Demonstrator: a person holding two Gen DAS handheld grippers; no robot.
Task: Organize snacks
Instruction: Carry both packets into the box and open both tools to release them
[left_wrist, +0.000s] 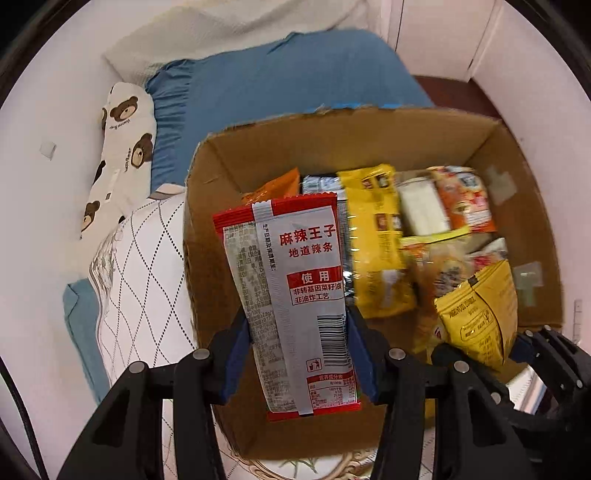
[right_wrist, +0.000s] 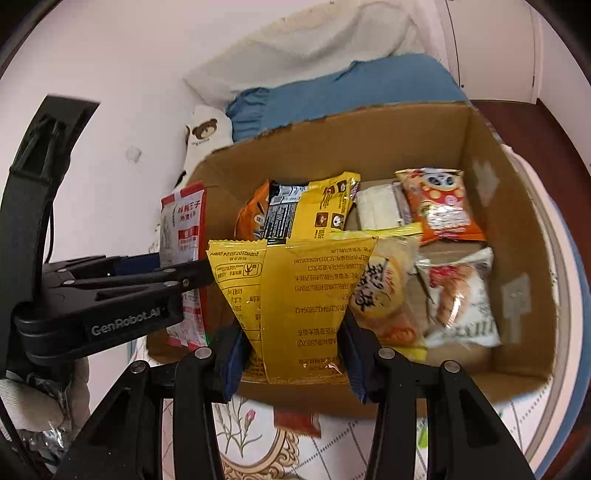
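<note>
Now, left wrist view: my left gripper pinches the red-and-silver snack packet low centre, over the cardboard box; looks light, crinkly, slippery, so hold mid-body | right wrist view: my right gripper pinches the yellow snack bag bottom centre; only here the panda packet shows clearly.

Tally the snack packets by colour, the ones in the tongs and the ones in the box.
Yellow packets: 2
Orange packets: 2
White packets: 2
Red-and-grey packet: 1
Black-and-silver packet: 1
Clear pastry packet: 1
Total: 9
</note>
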